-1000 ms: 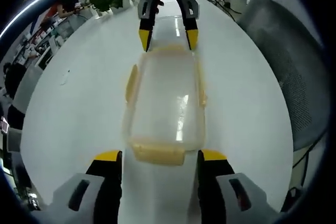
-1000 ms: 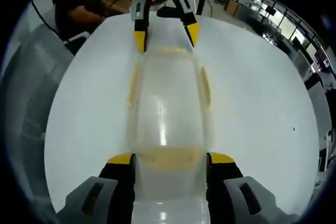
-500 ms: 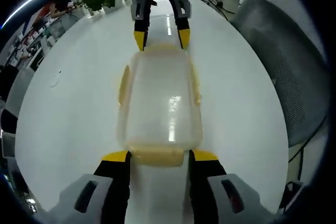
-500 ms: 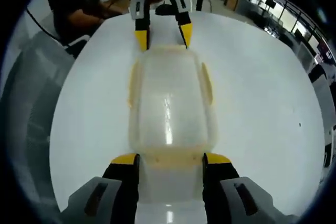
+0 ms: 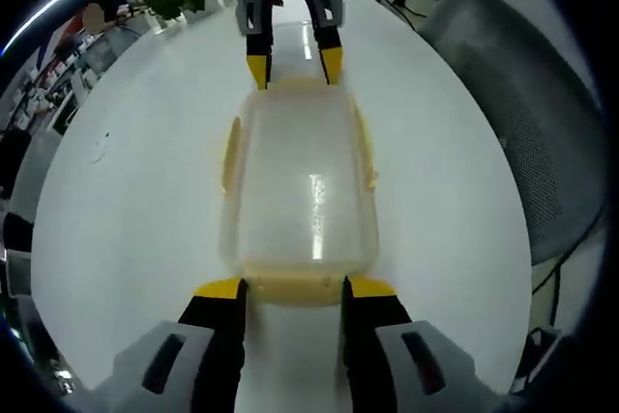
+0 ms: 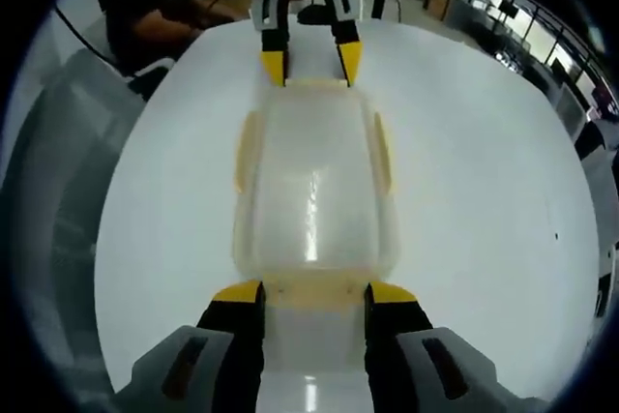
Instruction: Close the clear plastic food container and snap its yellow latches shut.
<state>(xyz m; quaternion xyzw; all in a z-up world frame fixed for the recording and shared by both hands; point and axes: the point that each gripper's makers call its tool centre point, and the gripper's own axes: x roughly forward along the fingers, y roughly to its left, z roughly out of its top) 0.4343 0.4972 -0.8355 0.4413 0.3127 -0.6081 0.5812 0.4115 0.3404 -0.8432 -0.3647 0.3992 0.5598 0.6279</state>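
Container (image 5: 295, 181) on white table (image 5: 126, 210); office behind; both grippers' jaws parted round its end latches

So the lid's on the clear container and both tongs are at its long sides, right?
Not the long sides. In the left gripper view the left tongs straddle the near end latch of the container, and the right tongs are at the far end. The lid is on.

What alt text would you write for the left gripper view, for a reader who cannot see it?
A clear rectangular plastic food container with yellow latches lies lengthwise on a white round table, its lid on. The left gripper, its yellow-tipped jaws open, brackets the near end latch, and the right gripper meets the far end. A grey mesh chair stands beside the table.
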